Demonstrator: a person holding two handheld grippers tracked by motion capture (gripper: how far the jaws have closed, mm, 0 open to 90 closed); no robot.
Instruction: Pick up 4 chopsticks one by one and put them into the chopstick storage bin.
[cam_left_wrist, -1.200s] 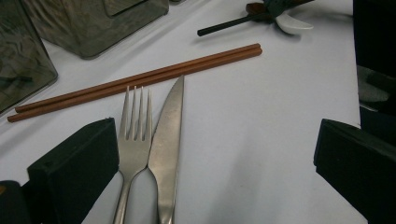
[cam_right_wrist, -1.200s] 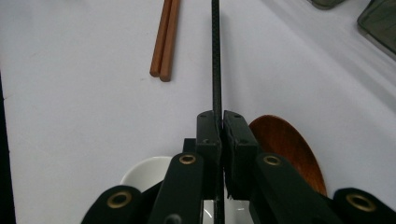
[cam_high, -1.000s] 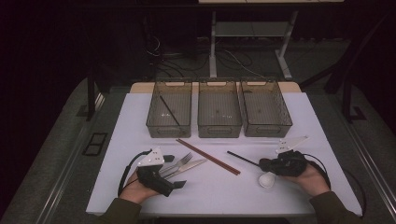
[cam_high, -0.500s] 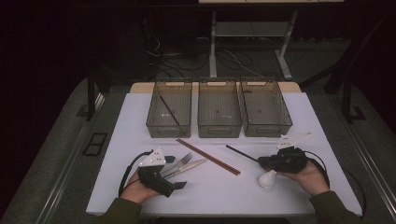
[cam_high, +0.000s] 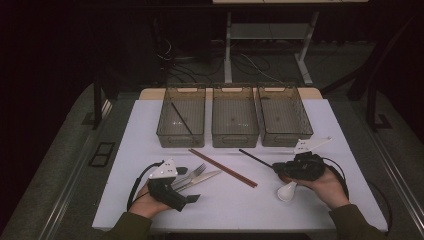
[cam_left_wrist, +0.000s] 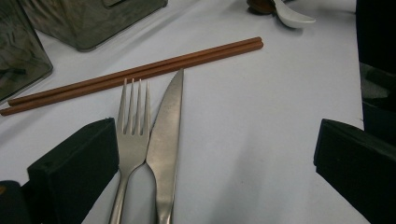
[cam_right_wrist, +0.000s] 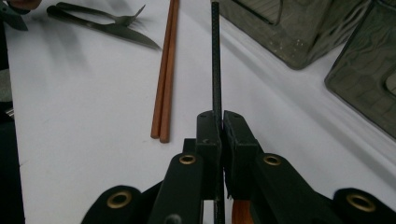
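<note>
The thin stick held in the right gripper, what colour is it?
Black; the thin stick shows best in the right gripper view, clamped in the right gripper.

White table (cam_high: 150, 125) with three grey see-through plastic bins (cam_high: 235, 122) in a row. Right gripper (cam_high: 276, 170) clamps a thin black stick (cam_high: 255, 158); white spoon (cam_high: 287, 191) beside it. Left gripper (cam_high: 187, 185) lies at a steel fork (cam_high: 192, 173) and knife (cam_high: 200, 180), near brown wooden chopsticks (cam_high: 222, 167).

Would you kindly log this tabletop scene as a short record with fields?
Right hand-held gripper: shut on black chopstick, which points toward the bins
Left hand-held gripper: open, jaws either side of fork and knife
Brown chopsticks: paired, lying on white table
White spoon: beside the right hand
Left bin: holds another black stick
Middle bin, right bin: nothing visible inside
</note>
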